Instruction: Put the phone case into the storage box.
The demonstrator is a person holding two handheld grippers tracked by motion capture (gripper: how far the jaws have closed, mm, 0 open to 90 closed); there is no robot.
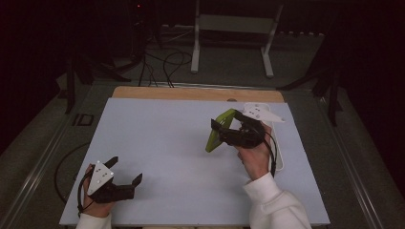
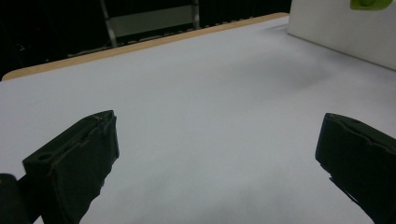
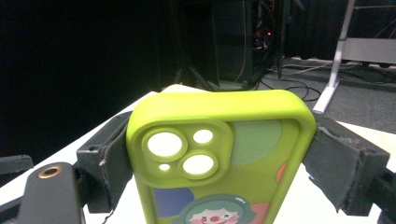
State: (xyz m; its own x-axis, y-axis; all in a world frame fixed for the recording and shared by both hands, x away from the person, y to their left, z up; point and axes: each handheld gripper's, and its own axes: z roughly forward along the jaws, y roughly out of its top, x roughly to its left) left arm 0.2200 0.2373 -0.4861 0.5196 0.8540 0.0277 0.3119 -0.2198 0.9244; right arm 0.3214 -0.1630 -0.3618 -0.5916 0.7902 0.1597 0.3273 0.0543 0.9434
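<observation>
lime green phone case (image 3: 219, 154) with clown print, blue, green and orange patches. pale grey bench (image 1: 172, 143), tan wood edge. black hand-held gripper (image 1: 125, 181) jaws.

No legible text, labels, brands or numbers. The phone case (image 3: 219, 163) carries only a clown picture.

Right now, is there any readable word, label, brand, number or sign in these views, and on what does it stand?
None can be read.
The green phone case held in the right gripper carries only pictures: a clown face and coloured patches, no letters.
The white board beside it shows no print.
The left gripper and the table bear no marks.
</observation>
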